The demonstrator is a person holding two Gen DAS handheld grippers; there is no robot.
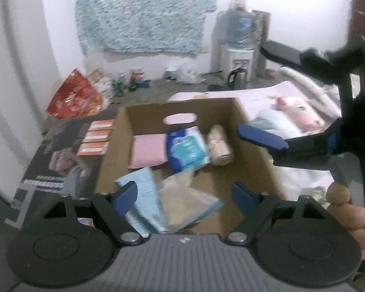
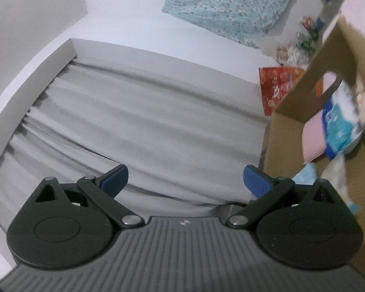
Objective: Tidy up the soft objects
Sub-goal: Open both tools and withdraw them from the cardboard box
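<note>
An open cardboard box (image 1: pixel 253 131) holds a folded pink cloth (image 1: pixel 149 152), a blue tissue pack (image 1: pixel 187 149) and a beige roll (image 1: pixel 220 146) along its far side. Nearer me in the box lie a light blue pack (image 1: pixel 146 194) and a clear bag of beige material (image 1: pixel 187 199). My left gripper (image 1: pixel 185 198) hovers open over these two, pads clear of them. My right gripper (image 2: pixel 185 182) is open and empty, pointing at a grey sheet (image 2: pixel 146 121) with the box (image 2: pixel 292 102) to its right. One of its blue fingers (image 1: pixel 262 137) shows over the box's right rim.
A pink plush toy (image 1: pixel 299 112) and a pale teal cloth (image 1: pixel 272 121) lie on the bed right of the box. Orange packets (image 1: pixel 97 136) sit left of it. A red bag (image 1: pixel 75 97), a kettle (image 1: pixel 237 77) and a water dispenser (image 1: pixel 238 46) stand by the far wall.
</note>
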